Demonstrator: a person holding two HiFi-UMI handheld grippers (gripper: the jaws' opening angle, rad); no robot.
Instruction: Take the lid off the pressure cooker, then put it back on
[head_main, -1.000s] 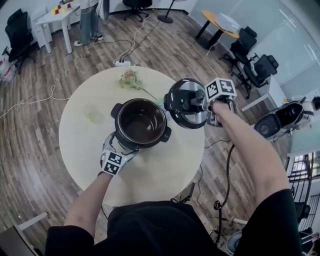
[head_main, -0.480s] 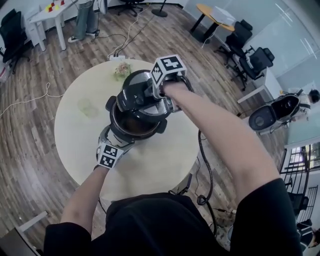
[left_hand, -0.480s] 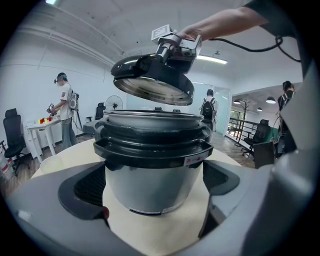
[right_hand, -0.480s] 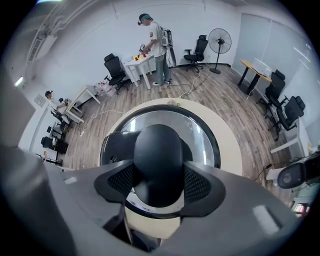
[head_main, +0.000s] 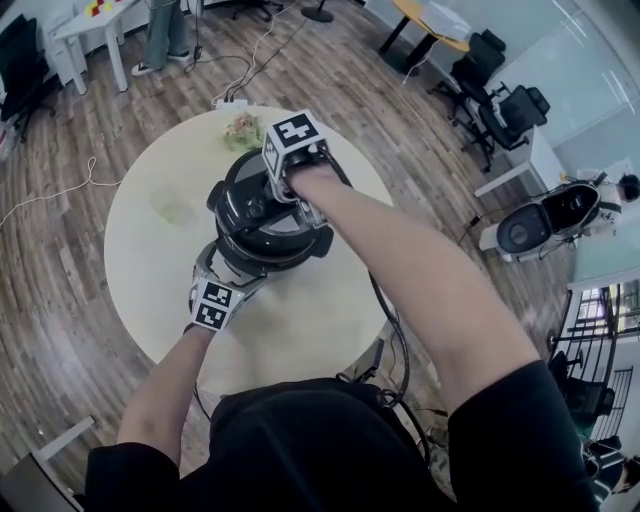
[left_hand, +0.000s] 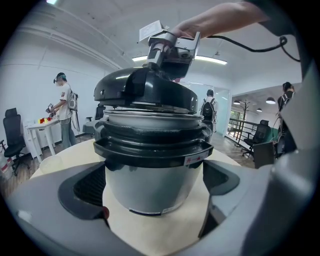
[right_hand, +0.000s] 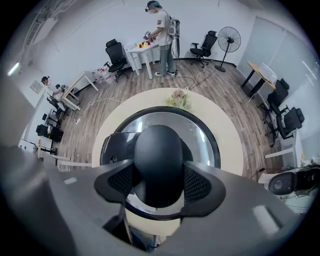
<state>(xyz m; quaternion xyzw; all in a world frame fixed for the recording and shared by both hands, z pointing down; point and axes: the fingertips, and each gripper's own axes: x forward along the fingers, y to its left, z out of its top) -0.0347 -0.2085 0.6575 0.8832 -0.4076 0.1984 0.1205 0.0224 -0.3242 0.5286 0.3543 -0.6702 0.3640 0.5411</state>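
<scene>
Right gripper (right_hand: 159, 177) pinching lid knob (right_hand: 159, 150); lid (left_hand: 145, 90) tilted over pressure cooker pot (left_hand: 155, 170) (not seated flat); left gripper (left_hand: 156, 184) spread, flanking pot body.

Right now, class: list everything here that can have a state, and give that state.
lid: tilted over the cooker's mouth, not seated.
pressure cooker: upright on the table, not closed.
right gripper: shut on the lid's knob.
left gripper: open, jaws flanking the cooker's body.
</scene>
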